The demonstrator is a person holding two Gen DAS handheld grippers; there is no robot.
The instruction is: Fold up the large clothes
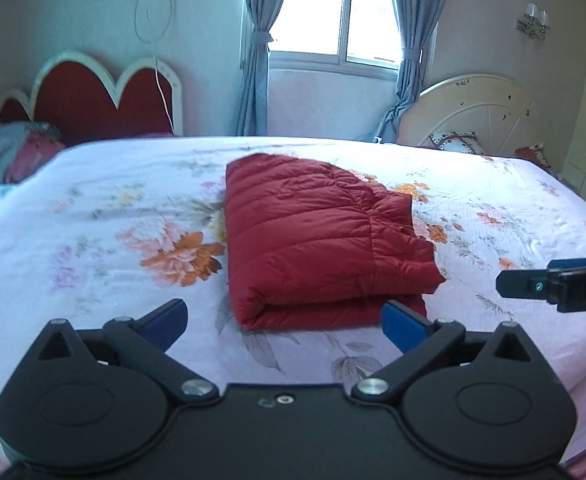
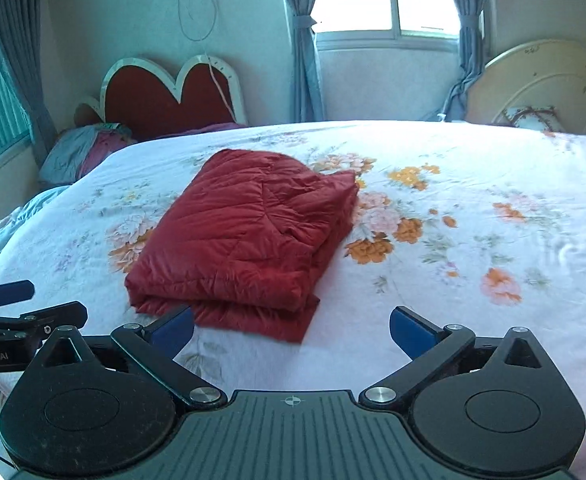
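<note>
1. Jacket (image 1: 317, 240) first: we see a red quilted down garment lying in a compact folded bundle on the flower-printed bed (image 1: 93, 208), roughly at the middle of the sheet.
2. Taking the jacket as our landmark, its rounded fold edge faces us, and looser layers stick out along its right side, where the corners do not line up neatly.
3. Our left tool (image 1: 285, 324) sits just in front of the jacket's near edge, fingers spread wide with nothing between them; its right blue pad (image 1: 403, 326) overlaps the jacket's near right corner in the left wrist view, but we cannot tell whether it touches.
4. Our right tool (image 2: 293, 330) is also spread and empty, in front of the jacket's near right corner; its left pad (image 2: 175, 328) lies over the near hem in the right wrist view, contact unclear.
5. We judge the folding to be nearly or fully done: the bundle is layered several times and neither tool holds cloth.
6. If anything is left, we think it is tidying: the uneven layers on the jacket's right side could be tucked or squared up, which would call for closing on the protruding edge and drawing it flush without dragging the puffy bundle open.
</note>
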